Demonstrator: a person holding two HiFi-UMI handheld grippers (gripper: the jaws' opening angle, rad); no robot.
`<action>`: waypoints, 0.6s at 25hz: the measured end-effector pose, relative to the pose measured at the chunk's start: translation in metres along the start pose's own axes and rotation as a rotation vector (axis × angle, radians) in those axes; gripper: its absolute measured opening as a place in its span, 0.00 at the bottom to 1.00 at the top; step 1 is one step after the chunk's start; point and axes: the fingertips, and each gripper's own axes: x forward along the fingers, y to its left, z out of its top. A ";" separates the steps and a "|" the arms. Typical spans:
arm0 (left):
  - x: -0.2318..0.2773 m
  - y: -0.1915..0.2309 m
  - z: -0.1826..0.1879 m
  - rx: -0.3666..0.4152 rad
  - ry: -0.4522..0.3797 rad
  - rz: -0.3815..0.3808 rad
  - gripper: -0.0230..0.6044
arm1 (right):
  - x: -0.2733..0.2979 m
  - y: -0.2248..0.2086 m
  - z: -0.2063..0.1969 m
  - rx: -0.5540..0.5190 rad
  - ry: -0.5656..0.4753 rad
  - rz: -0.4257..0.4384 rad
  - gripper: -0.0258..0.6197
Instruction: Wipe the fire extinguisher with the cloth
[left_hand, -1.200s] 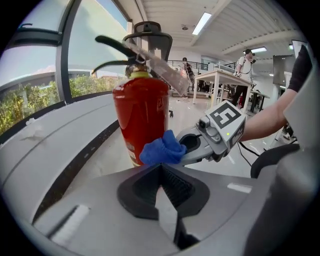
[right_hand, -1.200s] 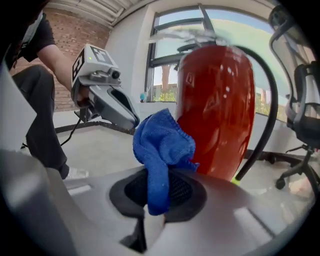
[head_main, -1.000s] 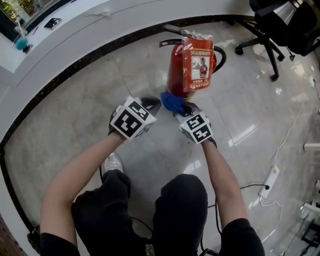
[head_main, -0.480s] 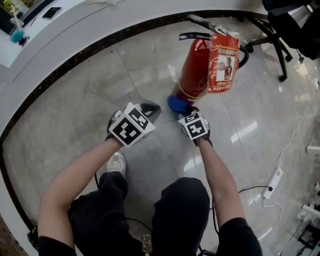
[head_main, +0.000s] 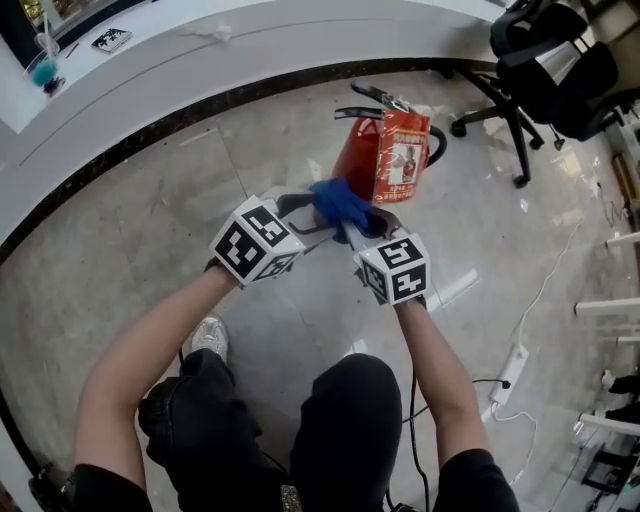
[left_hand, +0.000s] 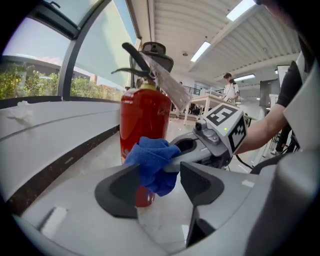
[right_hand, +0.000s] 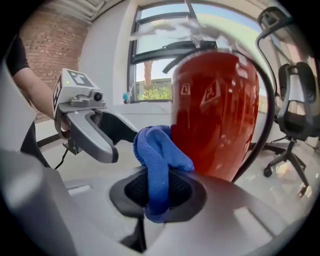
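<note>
Pinching the cloth (right_hand: 160, 150) tight, the right gripper (right_hand: 157, 192) holds it for wiping beside the extinguisher (right_hand: 220, 115) at twelve o'clock; the left gripper (left_hand: 160, 185) gapes wide, gripping nothing.

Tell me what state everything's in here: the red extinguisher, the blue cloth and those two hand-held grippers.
red cylindrical fire extinguisher: upright on the floor, with a tag hanging on it.
blue fabric cloth: bunched up, clamped in the right gripper, right beside the extinguisher.
right gripper: shut on the cloth.
left gripper: open, gripping nothing.
black office chair: standing unoccupied.
</note>
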 end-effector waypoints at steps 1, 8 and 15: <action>-0.001 -0.001 0.013 -0.003 -0.025 -0.005 0.46 | -0.008 0.000 0.010 -0.019 -0.016 -0.003 0.10; -0.015 -0.009 0.093 0.003 -0.168 -0.025 0.21 | -0.053 -0.001 0.080 -0.107 -0.126 -0.030 0.11; -0.023 -0.002 0.160 0.116 -0.230 0.100 0.14 | -0.083 -0.008 0.128 -0.076 -0.227 -0.028 0.17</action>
